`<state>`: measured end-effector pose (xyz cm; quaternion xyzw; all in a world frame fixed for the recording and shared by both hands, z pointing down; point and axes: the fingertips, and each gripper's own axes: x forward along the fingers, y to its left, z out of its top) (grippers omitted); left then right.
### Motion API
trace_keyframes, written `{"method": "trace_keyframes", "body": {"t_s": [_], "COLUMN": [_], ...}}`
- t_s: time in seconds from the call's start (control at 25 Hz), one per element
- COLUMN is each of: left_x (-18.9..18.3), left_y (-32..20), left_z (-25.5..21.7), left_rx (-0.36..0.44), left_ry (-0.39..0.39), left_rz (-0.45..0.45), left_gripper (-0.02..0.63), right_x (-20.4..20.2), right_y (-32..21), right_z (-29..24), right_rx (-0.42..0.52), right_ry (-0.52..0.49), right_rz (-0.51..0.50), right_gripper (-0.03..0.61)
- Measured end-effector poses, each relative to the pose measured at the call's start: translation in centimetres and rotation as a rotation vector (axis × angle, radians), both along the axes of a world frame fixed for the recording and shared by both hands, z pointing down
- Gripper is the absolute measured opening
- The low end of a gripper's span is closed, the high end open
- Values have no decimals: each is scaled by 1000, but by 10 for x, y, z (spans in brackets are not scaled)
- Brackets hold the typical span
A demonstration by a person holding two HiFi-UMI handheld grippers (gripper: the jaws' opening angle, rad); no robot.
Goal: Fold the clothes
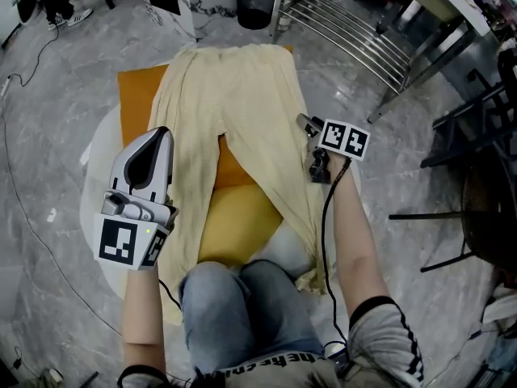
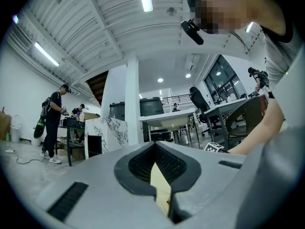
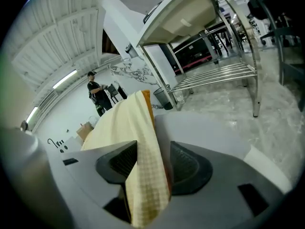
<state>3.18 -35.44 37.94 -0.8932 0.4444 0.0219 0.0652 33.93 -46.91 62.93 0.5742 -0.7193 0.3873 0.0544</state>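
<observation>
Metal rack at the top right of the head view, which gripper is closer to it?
Right. The right gripper is at the edge of the trousers that faces the metal rack. The left gripper is over the opposite trouser leg, farther from the rack.

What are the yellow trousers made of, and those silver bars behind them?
The trousers look like soft, matt woven cloth, maybe cotton: the right gripper view shows tiny squares in the weave, and it drapes limply. The rack looks like shiny bare metal, probably steel: its bars gleam silver.
</observation>
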Motion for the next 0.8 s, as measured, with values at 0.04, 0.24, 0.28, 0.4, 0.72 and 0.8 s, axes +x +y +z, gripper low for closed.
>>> {"method": "trace_keyframes", "body": {"t_s": [0.04, 0.24, 0.28, 0.4, 0.72, 0.8], "left_x": [-1, -1, -2, -4, -12, -19], "left_y": [-2, -2, -2, -1, 15, 20], "left_z": [1, 2, 2, -1, -12, -15], "left_rx": [-4, -7, -6, -3, 20, 26], "left_ry": [-3, -7, -13, -9, 0, 9], "left_rz": [-6, -13, -15, -16, -24, -29], "left_gripper": [3, 3, 3, 3, 3, 3], "right_x": [-2, -13, -18, -37, -91, -104], "right_y": [0, 5, 6, 11, 25, 26], "right_z": [1, -18, -24, -44, -113, -128], "right_rx": [1, 33, 40, 72, 205, 227], "right_ry": [-12, 0, 12, 77, 158, 125], "right_rz": [-6, -60, -80, -155, -268, -256], "right_gripper": [215, 14, 14, 13, 12, 12]}}
